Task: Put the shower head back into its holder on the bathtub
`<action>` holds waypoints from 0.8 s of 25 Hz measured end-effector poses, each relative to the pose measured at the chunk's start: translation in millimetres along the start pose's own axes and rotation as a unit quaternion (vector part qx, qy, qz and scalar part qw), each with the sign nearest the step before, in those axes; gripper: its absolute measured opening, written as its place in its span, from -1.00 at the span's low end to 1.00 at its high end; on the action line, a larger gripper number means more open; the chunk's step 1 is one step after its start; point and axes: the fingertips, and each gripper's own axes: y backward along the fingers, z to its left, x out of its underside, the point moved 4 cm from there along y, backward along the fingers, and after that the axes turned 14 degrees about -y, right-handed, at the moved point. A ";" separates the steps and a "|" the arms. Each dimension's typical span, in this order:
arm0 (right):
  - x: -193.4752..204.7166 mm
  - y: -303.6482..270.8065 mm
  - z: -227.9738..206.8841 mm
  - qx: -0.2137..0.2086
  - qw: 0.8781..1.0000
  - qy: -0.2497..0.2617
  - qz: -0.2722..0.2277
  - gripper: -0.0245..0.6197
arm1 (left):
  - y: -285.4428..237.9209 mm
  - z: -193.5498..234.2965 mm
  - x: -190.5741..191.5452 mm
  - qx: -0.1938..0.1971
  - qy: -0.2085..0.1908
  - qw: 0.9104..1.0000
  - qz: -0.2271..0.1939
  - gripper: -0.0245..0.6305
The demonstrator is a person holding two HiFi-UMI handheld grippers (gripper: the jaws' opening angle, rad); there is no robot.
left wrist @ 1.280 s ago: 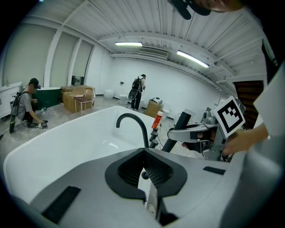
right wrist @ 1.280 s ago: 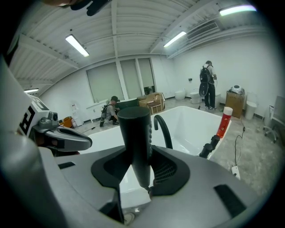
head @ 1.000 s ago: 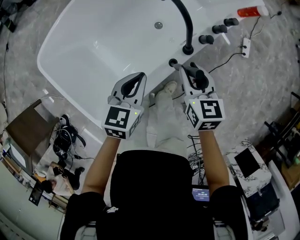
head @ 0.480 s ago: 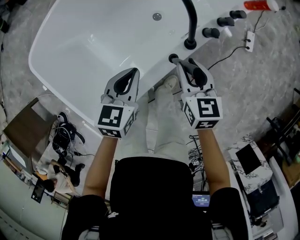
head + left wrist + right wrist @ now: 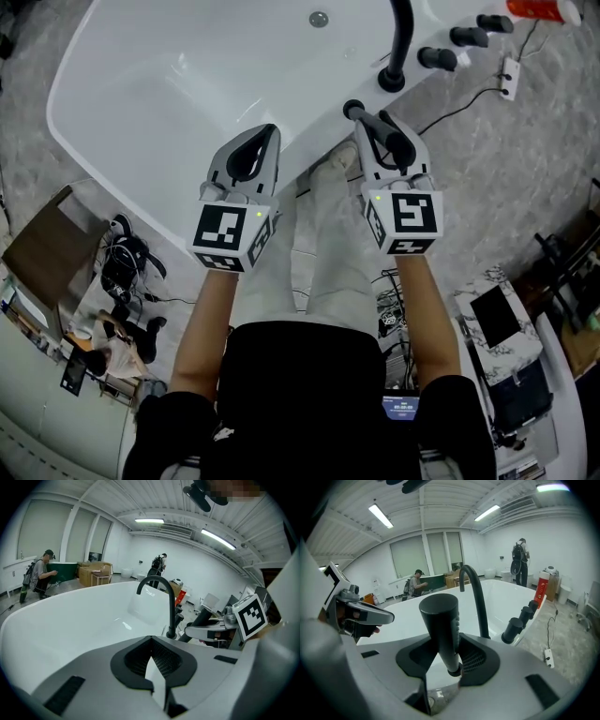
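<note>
The white bathtub fills the upper head view. My right gripper is shut on the black shower head, a thick cylinder that stands up between the jaws. Its tip is just beside a small black round holder on the tub rim, near the black arched faucet. My left gripper hovers over the tub's near rim, its fingertips together and nothing between them. The left gripper view shows the right gripper off to the side.
Three black knobs stand on the rim right of the faucet, with a red bottle beyond. A power strip and cables lie on the floor at right, clutter at left. People stand far back.
Both grippers have sunk toward the tub rim, side by side. The shower head stays in the right gripper and the left jaws stay together.
</note>
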 end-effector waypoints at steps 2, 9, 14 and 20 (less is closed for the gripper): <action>0.9 -2.0 -1.3 -0.003 1.000 0.000 -0.006 -0.47 | -2.5 0.5 4.1 0.003 -0.002 1.000 0.003 -0.88; 3.5 -9.2 -4.3 0.001 1.000 0.006 -0.004 -0.47 | -7.3 -1.2 9.3 0.018 -0.008 1.000 0.007 -0.88; 13.5 -16.2 -5.6 0.003 1.000 0.016 0.004 -0.47 | -12.7 -1.7 14.5 0.022 -0.008 1.000 0.010 -0.88; 16.7 -19.9 -6.8 0.001 1.000 0.023 0.001 -0.47 | -15.9 -4.0 17.2 0.026 -0.007 1.000 0.013 -0.88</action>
